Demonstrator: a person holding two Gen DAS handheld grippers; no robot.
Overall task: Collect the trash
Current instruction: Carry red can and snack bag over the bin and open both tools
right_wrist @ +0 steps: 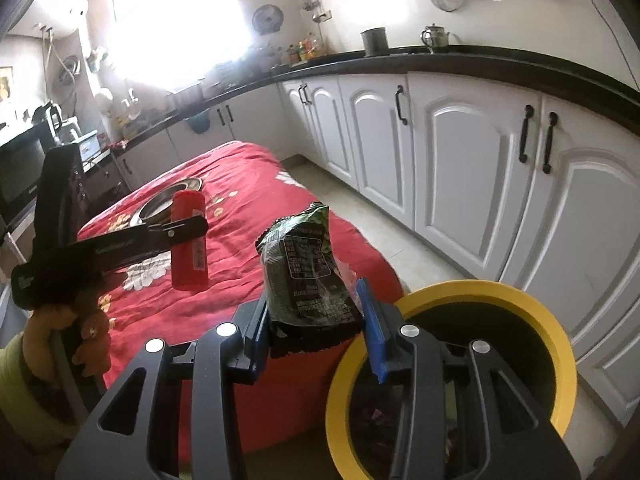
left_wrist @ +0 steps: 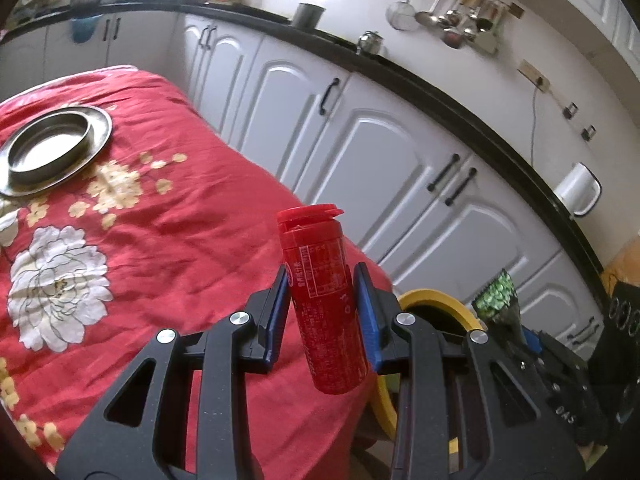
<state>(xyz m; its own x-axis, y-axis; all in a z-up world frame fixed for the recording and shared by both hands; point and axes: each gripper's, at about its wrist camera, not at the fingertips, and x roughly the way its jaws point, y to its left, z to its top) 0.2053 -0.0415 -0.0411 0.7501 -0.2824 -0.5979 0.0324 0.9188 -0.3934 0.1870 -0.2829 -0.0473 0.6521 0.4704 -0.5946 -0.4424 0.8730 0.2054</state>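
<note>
Bright daylight pours in through the window point(right_wrist: 172, 20) in the right wrist view. It glares so white that nothing outside shows. The white cabinet doors point(left_wrist: 372, 152) look evenly lit and a little soft. Both pictures bend hard at the edges, so the black countertop point(left_wrist: 420, 80) curves like a bow. The 4 corners go dark. Far things look fuzzy.

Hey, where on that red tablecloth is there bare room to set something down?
The red tablecloth is bare from the steel plate to the near corner, over the floral print. The crowded spot is that corner, where the left gripper holding the red bottle hangs beside the yellow-rimmed bin.
</note>
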